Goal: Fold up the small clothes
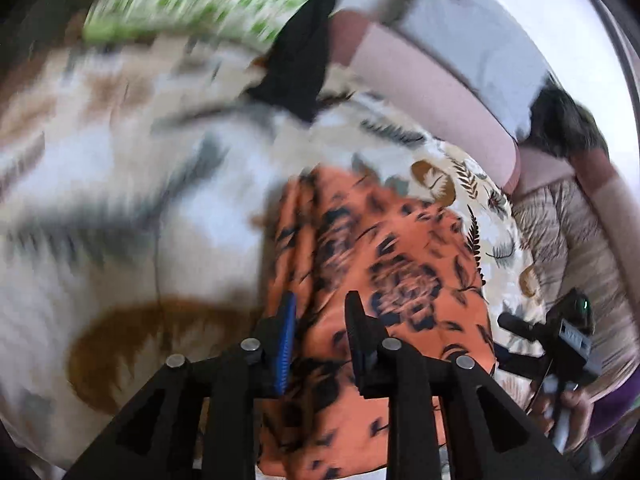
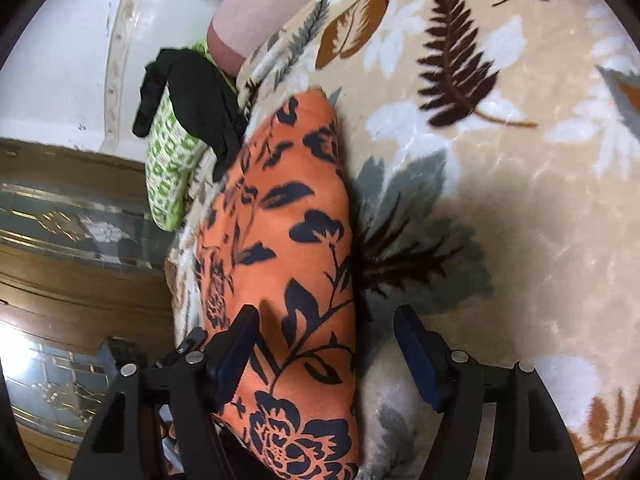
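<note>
An orange garment (image 1: 384,264) with dark flower print lies lengthwise on a leaf-print blanket (image 1: 120,184). My left gripper (image 1: 320,320) sits over its near end, jaws narrow, with a raised fold of the orange cloth pinched between the blue pads; the view is blurred. In the right wrist view the same orange garment (image 2: 288,216) runs away from me as a long folded strip. My right gripper (image 2: 326,336) stands wide open over its near end; the left finger (image 2: 240,344) is above the cloth and the right finger (image 2: 416,356) above the blanket (image 2: 500,160). A hand (image 1: 576,404) carries the right gripper (image 1: 560,332).
A black garment (image 2: 192,96) lies over a green-and-white patterned cloth (image 2: 168,176) at the far end of the orange one, near the bed's edge. A pink cushion (image 1: 432,92) runs along the far side. Wooden trim and tiled floor (image 2: 72,240) show beyond the bed's edge.
</note>
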Demonstrator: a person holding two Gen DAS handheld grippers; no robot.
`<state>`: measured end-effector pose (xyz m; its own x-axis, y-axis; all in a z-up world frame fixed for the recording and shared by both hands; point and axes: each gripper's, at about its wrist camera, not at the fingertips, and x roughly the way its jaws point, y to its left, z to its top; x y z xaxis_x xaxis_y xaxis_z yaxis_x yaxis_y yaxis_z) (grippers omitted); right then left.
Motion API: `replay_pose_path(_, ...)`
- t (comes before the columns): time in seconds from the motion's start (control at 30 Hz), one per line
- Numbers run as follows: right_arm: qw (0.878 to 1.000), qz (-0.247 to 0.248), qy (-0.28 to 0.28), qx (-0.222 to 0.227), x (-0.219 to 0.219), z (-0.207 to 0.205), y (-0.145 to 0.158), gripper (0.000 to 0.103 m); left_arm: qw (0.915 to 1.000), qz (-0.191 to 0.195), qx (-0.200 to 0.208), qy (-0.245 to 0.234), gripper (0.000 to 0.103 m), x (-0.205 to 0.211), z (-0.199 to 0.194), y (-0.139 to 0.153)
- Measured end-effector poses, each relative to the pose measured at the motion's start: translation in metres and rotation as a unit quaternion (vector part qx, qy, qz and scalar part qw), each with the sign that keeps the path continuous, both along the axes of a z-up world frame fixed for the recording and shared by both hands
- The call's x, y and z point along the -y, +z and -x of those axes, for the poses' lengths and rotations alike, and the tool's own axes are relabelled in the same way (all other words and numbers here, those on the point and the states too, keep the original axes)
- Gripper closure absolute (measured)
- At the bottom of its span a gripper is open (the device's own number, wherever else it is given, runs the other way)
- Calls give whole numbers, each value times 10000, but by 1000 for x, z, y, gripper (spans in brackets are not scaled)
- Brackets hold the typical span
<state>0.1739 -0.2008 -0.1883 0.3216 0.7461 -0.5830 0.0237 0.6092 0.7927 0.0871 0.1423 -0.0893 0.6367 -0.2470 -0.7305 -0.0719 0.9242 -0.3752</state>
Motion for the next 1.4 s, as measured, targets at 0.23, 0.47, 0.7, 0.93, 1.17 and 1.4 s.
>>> replay_pose_path(0.23, 9933, -1094, 69, -377, -7, -49, -14, 28, 9905, -1137, -463, -620, 64, 49, -35, -25)
replay_pose_path(0.47, 9992, 21, 271, 292, -42, -54, 20, 67, 9870, -1395, -615, -507, 64, 46, -39, -47)
replay_pose_path(0.7, 9990, -435, -101, -26, -12, -30, 3, 28, 9887, -1321, -559, -430, 64, 49, -36, -47)
replay_pose_path(0.93, 9976, -538, 226, -379, -23, 38, -23, 42, 9897, -1292, -502, -364, 64, 49, -33, -48)
replay_pose_path(1.17, 9989, 388, 229, 85, -41, 50, 5, 64, 9919, -1125, -482, -353, 64, 46, -34, -50)
replay_pose_path(1.4, 9986, 215, 460, 140, -43, 63, 18, 29, 9929, -1066, -399, -334, 64, 44, -33, -51)
